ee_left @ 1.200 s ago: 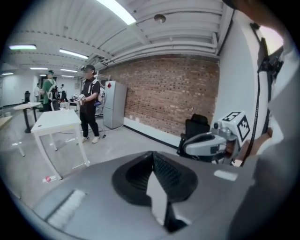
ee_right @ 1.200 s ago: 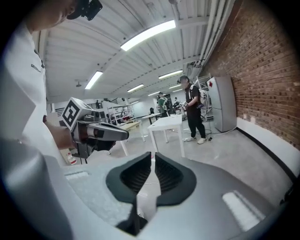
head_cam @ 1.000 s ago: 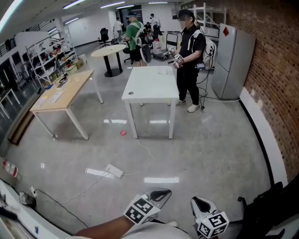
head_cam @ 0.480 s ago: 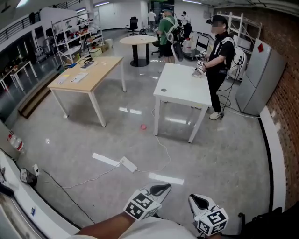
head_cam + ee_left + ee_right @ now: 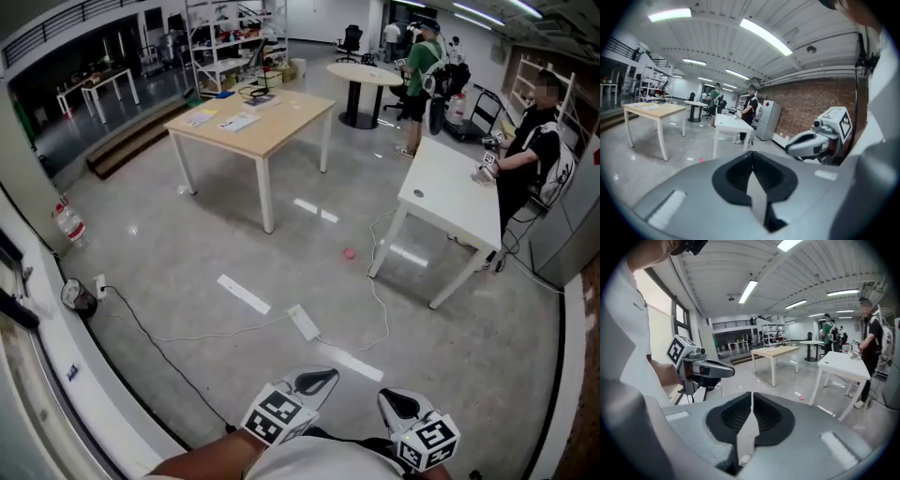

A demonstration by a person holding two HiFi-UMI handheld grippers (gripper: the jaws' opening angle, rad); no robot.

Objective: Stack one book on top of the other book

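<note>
No book shows in any view. My left gripper (image 5: 321,377) and right gripper (image 5: 391,400) hang side by side at the bottom of the head view, close to my body, over bare grey floor. Both are shut with nothing between the jaws. In the left gripper view the dark pads of the left gripper (image 5: 751,154) meet along one line, and the right gripper (image 5: 808,142) floats to its right. In the right gripper view the right gripper (image 5: 751,395) is closed the same way, with the left gripper (image 5: 710,369) on its left.
A wooden table (image 5: 272,127) with papers stands ahead on the left, a white table (image 5: 450,192) on the right with a person (image 5: 530,150) beside it. A power strip (image 5: 305,322) and cable lie on the floor. A pink object (image 5: 350,252) lies near the white table.
The whole view has swung left: the white table and the person slid from centre to the right, and the wooden table came to the middle. Both grippers keep their place, shut.
</note>
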